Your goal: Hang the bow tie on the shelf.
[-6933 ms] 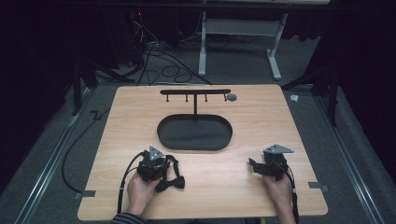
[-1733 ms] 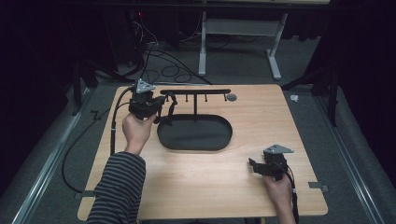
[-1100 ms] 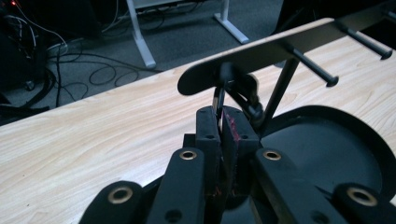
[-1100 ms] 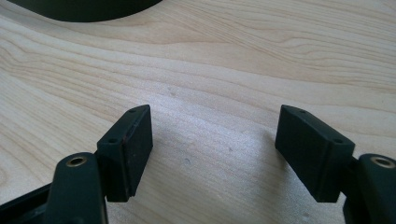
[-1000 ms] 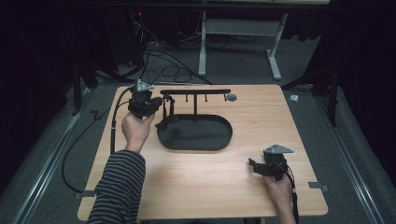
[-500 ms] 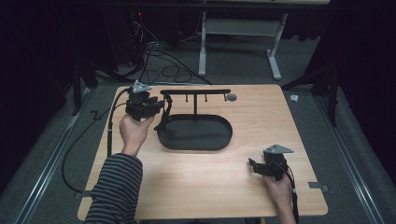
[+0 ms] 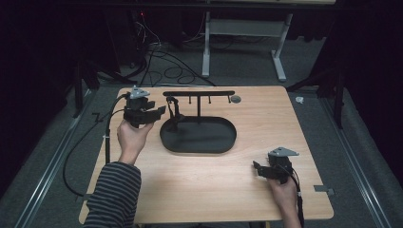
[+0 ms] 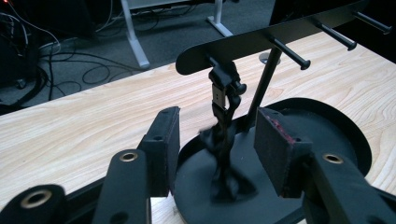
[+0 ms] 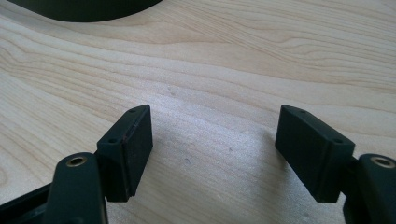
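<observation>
Upper left of the high view, the left gripper (image 7: pixel 159 110) was held open beside the black strap (image 8: pixel 224 140), hung vertically from the rack's (image 7: pixel 198 93) leftmost peg, dead ahead between its jaws; the right gripper (image 7: pixel 256 167) was open, well apart.

The room is dim, nearly black along the top and both sides of the frame. A light wood counter (image 7: pixel 209 190) sits in the middle, lit brighter than everything around it. Grey carpet (image 7: pixel 47 190) covers the floor. At the upper middle stands a white metal table frame (image 7: pixel 247 35) with two legs and flat feet. Black cables (image 7: pixel 157 52) lie tangled on the carpet at the upper left. A pale metal rail (image 7: pixel 43 178) runs diagonally at the lower left, another rail (image 7: pixel 361 175) at the lower right.
</observation>
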A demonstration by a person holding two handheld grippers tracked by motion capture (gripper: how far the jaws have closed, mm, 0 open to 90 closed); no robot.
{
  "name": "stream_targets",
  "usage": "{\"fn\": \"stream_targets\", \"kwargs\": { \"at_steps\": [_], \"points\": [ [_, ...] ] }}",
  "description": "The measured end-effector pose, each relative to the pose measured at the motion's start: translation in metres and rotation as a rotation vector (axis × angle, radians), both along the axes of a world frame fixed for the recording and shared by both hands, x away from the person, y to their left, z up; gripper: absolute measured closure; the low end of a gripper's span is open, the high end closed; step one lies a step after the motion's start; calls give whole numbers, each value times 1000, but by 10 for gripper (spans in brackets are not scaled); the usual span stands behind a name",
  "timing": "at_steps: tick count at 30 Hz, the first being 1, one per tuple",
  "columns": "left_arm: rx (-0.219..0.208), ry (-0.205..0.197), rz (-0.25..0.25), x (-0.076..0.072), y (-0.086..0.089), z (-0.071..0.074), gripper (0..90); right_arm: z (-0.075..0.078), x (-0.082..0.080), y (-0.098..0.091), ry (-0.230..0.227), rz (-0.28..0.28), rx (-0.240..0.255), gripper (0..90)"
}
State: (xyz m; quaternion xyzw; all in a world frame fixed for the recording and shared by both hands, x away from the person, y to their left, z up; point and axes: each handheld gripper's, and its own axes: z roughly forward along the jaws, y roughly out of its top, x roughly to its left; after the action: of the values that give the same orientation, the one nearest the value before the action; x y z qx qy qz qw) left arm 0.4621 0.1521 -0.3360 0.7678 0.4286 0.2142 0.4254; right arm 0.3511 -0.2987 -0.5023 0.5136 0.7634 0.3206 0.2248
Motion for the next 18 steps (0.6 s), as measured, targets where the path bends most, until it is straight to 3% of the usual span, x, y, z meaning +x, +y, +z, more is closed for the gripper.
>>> {"fn": "stream_targets", "kwargs": {
  "at_steps": [18],
  "points": [
    [5,-10,7,-19,15,3,483,0,0,0,0,1,0,287]
  ]
}}
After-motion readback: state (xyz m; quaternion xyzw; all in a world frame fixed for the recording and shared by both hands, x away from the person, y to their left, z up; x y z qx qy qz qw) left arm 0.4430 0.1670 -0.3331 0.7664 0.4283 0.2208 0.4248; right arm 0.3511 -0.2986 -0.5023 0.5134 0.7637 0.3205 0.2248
